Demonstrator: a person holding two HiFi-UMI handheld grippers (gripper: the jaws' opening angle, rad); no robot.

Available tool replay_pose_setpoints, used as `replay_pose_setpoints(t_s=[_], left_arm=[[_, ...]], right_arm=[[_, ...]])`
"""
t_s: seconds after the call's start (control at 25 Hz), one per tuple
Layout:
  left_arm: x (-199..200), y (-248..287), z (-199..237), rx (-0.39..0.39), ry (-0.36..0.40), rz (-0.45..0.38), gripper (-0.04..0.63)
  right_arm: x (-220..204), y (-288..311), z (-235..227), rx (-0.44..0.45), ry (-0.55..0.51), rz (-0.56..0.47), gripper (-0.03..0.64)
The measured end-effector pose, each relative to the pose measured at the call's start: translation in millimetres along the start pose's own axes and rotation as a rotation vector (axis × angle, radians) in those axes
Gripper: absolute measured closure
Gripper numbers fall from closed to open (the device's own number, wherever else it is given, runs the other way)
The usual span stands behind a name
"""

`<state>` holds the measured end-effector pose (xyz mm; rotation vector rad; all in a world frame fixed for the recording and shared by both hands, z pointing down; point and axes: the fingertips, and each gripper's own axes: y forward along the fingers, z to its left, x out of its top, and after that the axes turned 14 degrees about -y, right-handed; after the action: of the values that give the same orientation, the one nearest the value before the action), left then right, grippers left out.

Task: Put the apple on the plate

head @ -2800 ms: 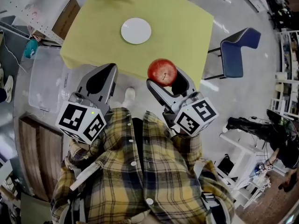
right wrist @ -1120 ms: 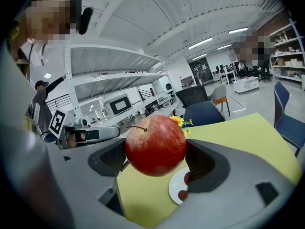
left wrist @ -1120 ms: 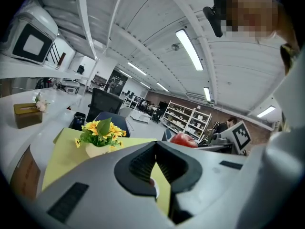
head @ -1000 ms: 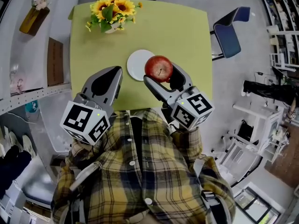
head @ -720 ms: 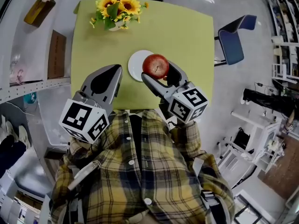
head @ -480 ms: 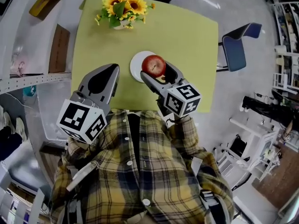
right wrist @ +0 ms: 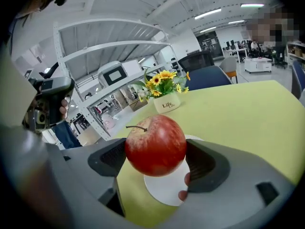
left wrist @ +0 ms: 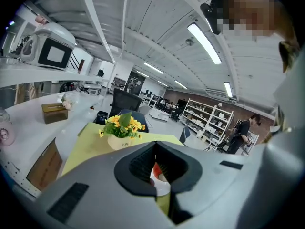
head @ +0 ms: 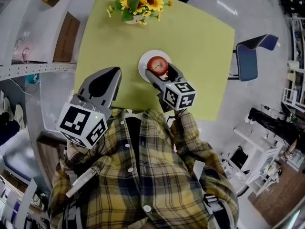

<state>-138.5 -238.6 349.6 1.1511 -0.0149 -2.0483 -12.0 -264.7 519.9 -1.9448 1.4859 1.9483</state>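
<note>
A red apple [head: 157, 65] [right wrist: 155, 145] is held between the jaws of my right gripper [head: 159, 68] [right wrist: 155, 160], which is shut on it. The apple hangs just above a small white plate [head: 144, 66] [right wrist: 167, 187] on the yellow-green table [head: 200, 51]; whether it touches the plate I cannot tell. My left gripper [head: 101, 84] [left wrist: 156, 171] is held at the table's near left edge, its jaws closed together with nothing between them. Through the slit between its jaws, the left gripper view shows a sliver of the apple [left wrist: 160, 171] and plate.
A white pot of sunflowers [head: 137, 1] [right wrist: 166, 93] [left wrist: 120, 131] stands at the table's far side. A blue chair [head: 251, 56] sits to the right of the table, and white shelving [head: 28, 37] runs along its left. A person stands by the far shelves [left wrist: 238, 133].
My right gripper has carried the apple forward from the table's near edge to over the plate. The left gripper has stayed at the near left edge.
</note>
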Motion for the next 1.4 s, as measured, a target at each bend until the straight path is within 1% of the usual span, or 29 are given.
replay_pose_setpoints(t_s=[0.24,0.36,0.56,0.72,0.92,1.12,1.32,1.4], left_arm=[[-8,-3,2,0.025,-0.007,0.020,0.586],[-11,1,0,0.021,-0.005,0.030,0.586],[-15,3,-5,0.012,0.002,0.043,0.587],[-18,5,-6,0.006,-0.007,0.049,0.587],[-17,5,-5,0.003,-0.013,0.046,0.586],[-13,7,-4,-0.006,-0.011,0.041,0.587],[-11,10,-5,-0.020,-0.003,0.043,0.588],[-9,11,-5,-0.023,-0.003,0.044,0.587]], right_arm=[[-23,20,-8,-0.007,0.074,0.011,0.247],[-31,25,-12,-0.009,0.087,0.030,0.247],[-37,29,-14,-0.016,0.092,0.048,0.247],[-41,31,-12,-0.009,0.079,0.091,0.247],[-43,30,-11,0.000,0.100,0.130,0.247],[-46,30,-8,0.005,0.061,0.175,0.247],[-44,29,-11,-0.029,0.044,0.172,0.245],[-45,28,-12,-0.039,0.048,0.180,0.230]])
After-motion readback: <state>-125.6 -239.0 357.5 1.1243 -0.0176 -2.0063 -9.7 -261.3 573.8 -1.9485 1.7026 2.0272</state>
